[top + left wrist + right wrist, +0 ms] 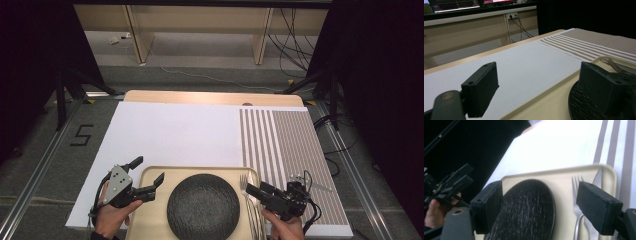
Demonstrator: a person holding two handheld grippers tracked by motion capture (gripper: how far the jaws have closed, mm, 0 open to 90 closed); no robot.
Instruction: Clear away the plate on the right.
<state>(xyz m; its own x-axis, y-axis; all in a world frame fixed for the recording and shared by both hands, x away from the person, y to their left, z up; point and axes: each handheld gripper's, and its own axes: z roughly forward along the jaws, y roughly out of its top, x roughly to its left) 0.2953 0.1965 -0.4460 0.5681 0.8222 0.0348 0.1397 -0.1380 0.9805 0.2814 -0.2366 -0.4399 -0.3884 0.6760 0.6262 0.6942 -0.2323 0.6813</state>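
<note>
A beige tray [150,210] lies at the near edge of the table and holds a dark round plate [202,205]. A fork [245,182] lies along the tray's right side. My left gripper [148,171] is open over the tray's left rear corner; in its own view the gripper [539,75] has one jaw over the white mat and the other over the plate [579,105]. My right gripper [252,189] is open at the tray's right. In its own view the gripper [540,195] spans the plate [529,205] and fork [577,195], with a knife [598,178] beside them.
A white mat [170,130] covers most of the table, with a brown striped placemat [295,145] on its right. The wooden table edge [210,97] shows at the back. Beyond it are floor, cables and bench legs. My left gripper [451,185] and its hand appear in the right gripper view.
</note>
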